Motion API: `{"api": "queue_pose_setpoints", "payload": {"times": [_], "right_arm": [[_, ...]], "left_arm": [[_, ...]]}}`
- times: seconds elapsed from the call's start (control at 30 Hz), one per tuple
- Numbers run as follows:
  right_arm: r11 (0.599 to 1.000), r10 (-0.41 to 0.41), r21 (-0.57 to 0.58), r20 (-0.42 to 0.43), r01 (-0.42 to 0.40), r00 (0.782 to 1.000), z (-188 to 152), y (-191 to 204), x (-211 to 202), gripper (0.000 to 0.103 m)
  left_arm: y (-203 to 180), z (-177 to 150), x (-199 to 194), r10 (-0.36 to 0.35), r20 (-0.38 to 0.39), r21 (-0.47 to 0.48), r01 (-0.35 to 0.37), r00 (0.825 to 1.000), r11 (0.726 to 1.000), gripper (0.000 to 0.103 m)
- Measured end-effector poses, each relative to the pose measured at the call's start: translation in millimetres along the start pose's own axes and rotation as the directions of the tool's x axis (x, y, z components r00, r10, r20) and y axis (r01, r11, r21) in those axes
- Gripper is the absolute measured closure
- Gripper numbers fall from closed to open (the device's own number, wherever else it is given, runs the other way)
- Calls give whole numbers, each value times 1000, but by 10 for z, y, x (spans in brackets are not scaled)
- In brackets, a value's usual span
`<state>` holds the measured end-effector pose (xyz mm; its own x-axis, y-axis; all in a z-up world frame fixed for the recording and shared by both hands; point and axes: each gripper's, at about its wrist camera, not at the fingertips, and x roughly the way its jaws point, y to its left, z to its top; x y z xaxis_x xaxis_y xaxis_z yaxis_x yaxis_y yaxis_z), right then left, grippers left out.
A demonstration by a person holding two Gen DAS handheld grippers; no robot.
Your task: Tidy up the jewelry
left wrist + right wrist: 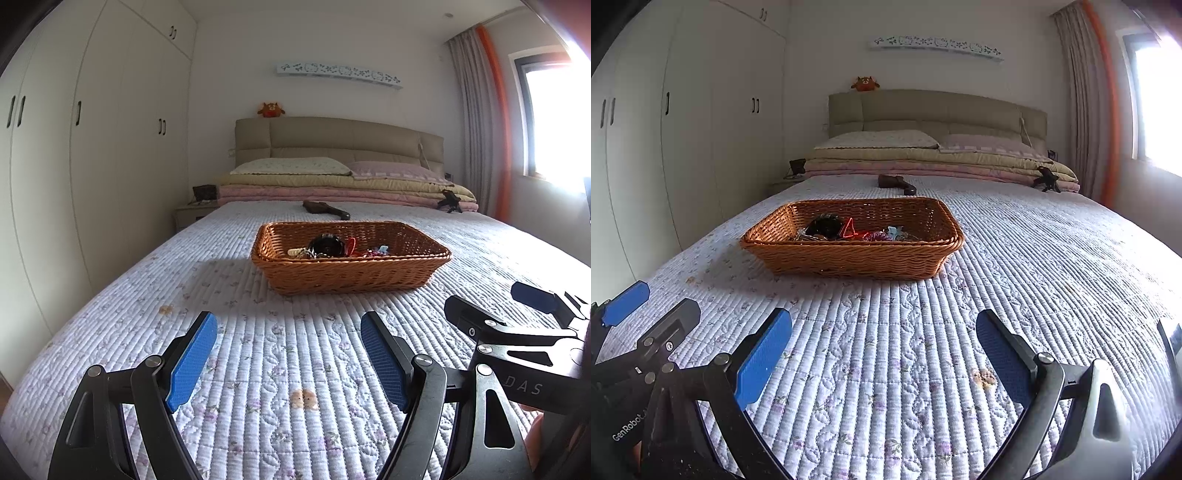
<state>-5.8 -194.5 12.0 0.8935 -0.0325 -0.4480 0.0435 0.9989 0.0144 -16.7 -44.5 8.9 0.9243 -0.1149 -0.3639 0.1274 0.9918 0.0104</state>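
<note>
Wicker basket [351, 258], jewelry [332, 248] heaped inside, is being kept at twelve o'clock on the bed [258, 369], presumably for easy reach. Left gripper [288, 354] and right gripper [882, 354] are being held short of it, jaws wide and empty.

Quilted bed [258, 369], white wardrobes [92, 147], bright window [554, 122]

Left gripper [288, 354] jaws wide apart, nothing between, tilted slightly down, right gripper [882, 354] just beside it, likewise spread, empty
</note>
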Motion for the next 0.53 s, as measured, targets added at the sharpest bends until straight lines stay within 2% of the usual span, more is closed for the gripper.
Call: {"api": "queue_pose_setpoints", "payload": {"times": [0.43, 0.53], "right_arm": [[1000, 1, -5, -4, -1, 1000, -4, 21, 2, 2], [1000, 2, -5, -3, -2, 1000, -4, 18, 2, 2]], "left_arm": [[-21, 3, -9, 13, 13, 8, -13, 1000, 1000, 22], [-14, 7, -31, -6, 23, 6, 5, 1000, 1000, 22]]}}
